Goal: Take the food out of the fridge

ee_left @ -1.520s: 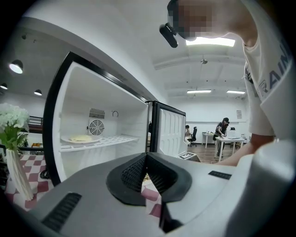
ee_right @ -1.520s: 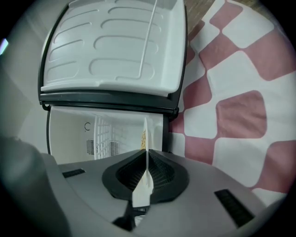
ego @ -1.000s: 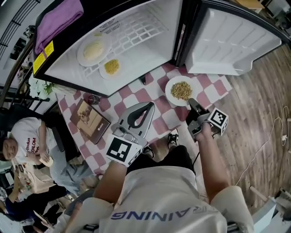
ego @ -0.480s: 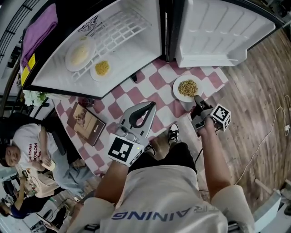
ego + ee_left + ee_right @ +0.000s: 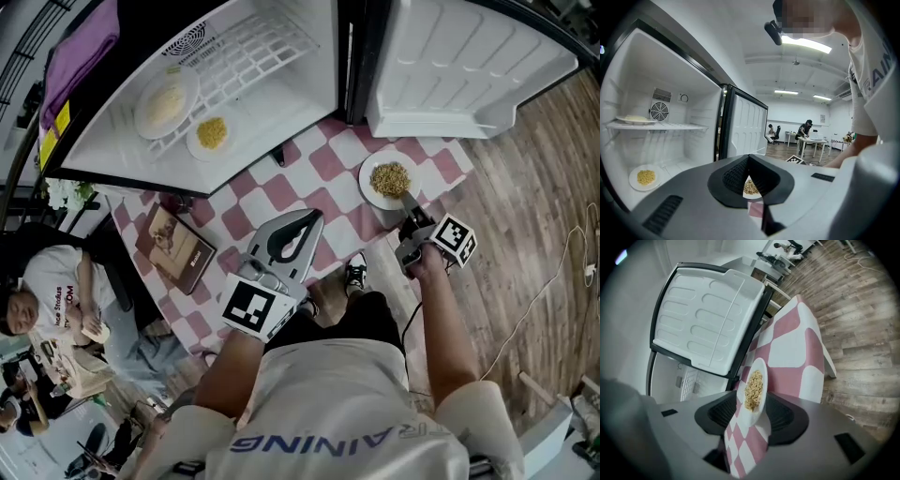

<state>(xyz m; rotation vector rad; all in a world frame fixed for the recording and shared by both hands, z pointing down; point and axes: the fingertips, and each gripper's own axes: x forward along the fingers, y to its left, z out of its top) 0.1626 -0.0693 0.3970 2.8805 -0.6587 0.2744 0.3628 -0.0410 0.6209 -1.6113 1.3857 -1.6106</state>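
A white plate of brown grains [image 5: 391, 178] lies on the pink checkered cloth [image 5: 309, 178] in front of the open fridge [image 5: 272, 94]. My right gripper [image 5: 410, 208] is at its near rim. Its jaws have just been opening, and the plate's rim [image 5: 754, 390] stands between the ribbed pads [image 5: 719, 411] with dark gaps on both sides. Inside the fridge, a plate of pale food [image 5: 164, 103] sits on the wire shelf and a plate of yellow food [image 5: 211, 133] lies on the floor. My left gripper [image 5: 311, 217] hovers over the cloth, shut and empty [image 5: 750, 180].
The fridge door [image 5: 459, 56] stands swung open at the right. A brown book [image 5: 175, 248] lies on the cloth's left part. A purple cloth [image 5: 75, 61] lies on the fridge top. People sit at the far left [image 5: 37, 300]. Wooden floor [image 5: 525, 216] lies to the right.
The right gripper has come down a little with the grain plate and its jaws have parted around the rim. The left gripper stays about where it was.
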